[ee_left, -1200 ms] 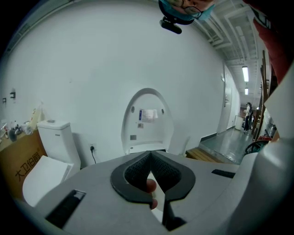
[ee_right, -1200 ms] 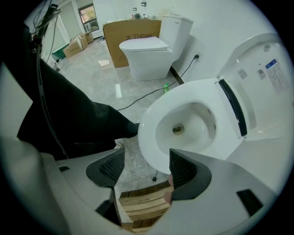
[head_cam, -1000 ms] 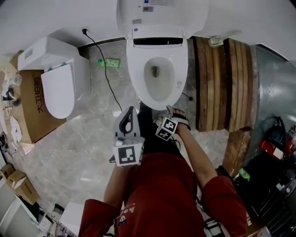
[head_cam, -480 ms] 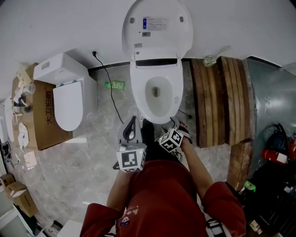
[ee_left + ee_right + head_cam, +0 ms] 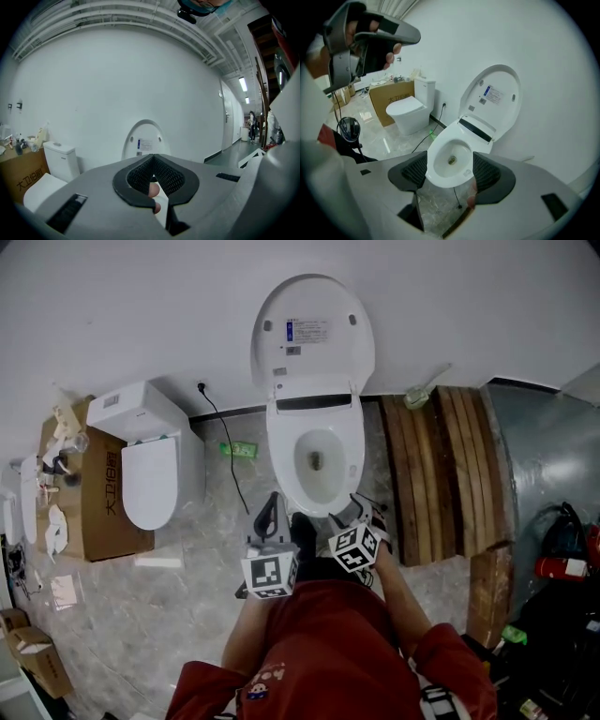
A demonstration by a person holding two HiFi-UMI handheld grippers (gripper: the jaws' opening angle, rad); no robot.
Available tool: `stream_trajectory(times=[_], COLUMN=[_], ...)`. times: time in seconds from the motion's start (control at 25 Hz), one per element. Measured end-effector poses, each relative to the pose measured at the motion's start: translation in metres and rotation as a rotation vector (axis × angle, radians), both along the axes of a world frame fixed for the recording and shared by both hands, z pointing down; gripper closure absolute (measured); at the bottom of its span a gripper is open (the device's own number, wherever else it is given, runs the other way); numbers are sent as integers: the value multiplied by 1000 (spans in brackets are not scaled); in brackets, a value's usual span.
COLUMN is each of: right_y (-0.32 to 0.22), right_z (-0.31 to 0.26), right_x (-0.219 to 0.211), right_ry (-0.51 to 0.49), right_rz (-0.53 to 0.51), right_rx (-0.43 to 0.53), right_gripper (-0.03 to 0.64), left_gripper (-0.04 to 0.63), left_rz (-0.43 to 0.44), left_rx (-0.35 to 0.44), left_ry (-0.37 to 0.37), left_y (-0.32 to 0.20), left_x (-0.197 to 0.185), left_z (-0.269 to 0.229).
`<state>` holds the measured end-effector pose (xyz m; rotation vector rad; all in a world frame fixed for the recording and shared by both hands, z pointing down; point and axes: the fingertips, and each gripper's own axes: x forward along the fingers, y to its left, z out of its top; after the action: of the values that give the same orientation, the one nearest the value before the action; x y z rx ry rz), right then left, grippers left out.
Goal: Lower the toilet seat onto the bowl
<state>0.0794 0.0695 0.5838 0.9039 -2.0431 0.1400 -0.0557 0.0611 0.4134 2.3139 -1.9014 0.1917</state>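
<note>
A white toilet stands against the wall with its lid and seat raised upright; a label is stuck on the inner face. The bowl lies uncovered below it. My left gripper hangs shut and empty just short of the bowl's front left. It points at the wall, where the raised lid shows behind its jaws. My right gripper is open at the bowl's front right. The bowl shows between its two pads, untouched, with the raised lid behind it.
A second toilet with its lid down stands to the left beside a cardboard box. A black cable and a green item lie on the floor between the toilets. A wooden platform sits to the right.
The head view has pulled back, so the toilet looks smaller and the whole raised lid now shows. Both grippers keep their places in front of the bowl.
</note>
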Motion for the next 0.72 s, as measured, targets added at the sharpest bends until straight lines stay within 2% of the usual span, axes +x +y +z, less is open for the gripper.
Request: stream_trajectory(times=[0.4,0.72], right_y=[-18,-32], right_z=[-114,-205], right_x=[22,23], right_ry=[-181,-345], right_rz=[94,139], right_rx=[195,355], right_gripper=[345,345], left_gripper=[584,583], left_rz=[-14,-9], left_rx=[62,127], left_ry=[-9,-10], left_y=[8,6], left_x=[6,1], left_z=[-32,-72])
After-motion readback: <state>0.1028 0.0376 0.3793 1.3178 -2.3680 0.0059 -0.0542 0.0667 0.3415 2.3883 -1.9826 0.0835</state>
